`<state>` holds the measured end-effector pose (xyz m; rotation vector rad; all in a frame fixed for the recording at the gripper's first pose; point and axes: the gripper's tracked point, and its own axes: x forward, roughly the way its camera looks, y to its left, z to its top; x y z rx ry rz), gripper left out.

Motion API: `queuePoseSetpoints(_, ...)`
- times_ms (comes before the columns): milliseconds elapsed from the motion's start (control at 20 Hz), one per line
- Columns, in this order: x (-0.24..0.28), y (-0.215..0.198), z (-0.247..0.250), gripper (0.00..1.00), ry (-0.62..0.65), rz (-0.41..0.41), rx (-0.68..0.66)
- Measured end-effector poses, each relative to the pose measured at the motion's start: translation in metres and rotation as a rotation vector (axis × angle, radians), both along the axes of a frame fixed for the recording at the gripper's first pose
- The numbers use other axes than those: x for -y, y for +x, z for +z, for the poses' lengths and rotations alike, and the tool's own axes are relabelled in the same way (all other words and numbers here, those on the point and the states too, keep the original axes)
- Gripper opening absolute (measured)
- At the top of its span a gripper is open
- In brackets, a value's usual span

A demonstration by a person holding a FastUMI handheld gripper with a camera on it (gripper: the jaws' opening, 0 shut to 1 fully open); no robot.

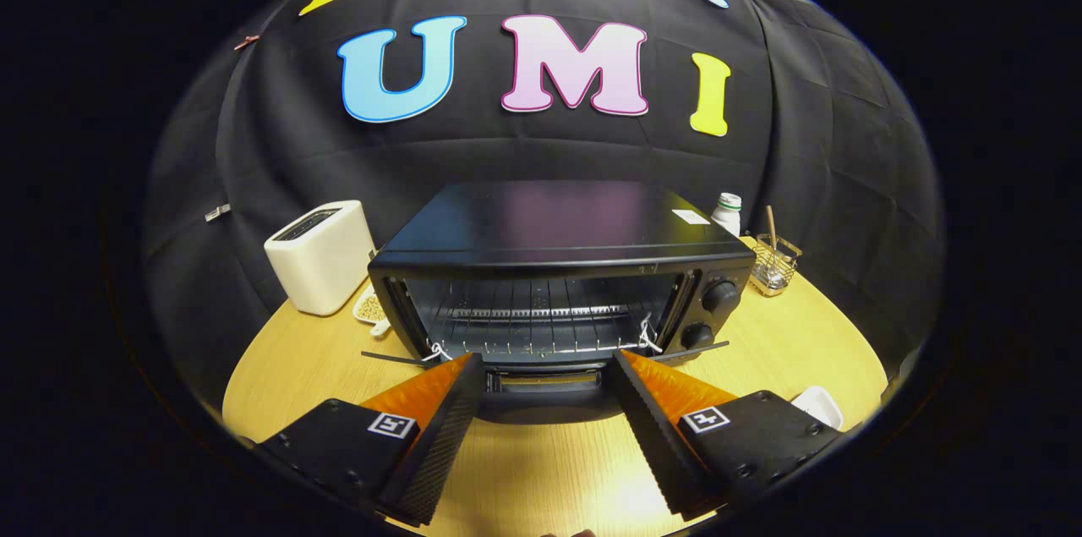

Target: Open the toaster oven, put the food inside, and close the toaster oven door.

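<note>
With the gripper (548,364) spread wide and empty above the lowered glass door (545,395) of the black toaster oven (562,266), careless descent risks striking that door.

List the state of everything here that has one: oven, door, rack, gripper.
toaster oven: open, cavity without food
oven door: folded down flat, its handle between the fingers
wire rack: inside, bare
gripper: open, fingers spread either side of the door handle, not pressing on it

Staged recording booth: black cloth wall (254,139), round wooden table (803,334), toaster oven (558,266), white toaster (321,254).
</note>
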<state>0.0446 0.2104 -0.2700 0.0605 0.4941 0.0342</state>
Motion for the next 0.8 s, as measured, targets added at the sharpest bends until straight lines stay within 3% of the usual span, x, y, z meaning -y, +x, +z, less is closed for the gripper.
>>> queuePoseSetpoints(400,0.0,-0.035,-0.027,0.98,-0.018,0.013,-0.053)
queuePoseSetpoints(800,0.001,-0.074,-0.079,0.99,-0.075,0.057,-0.204)
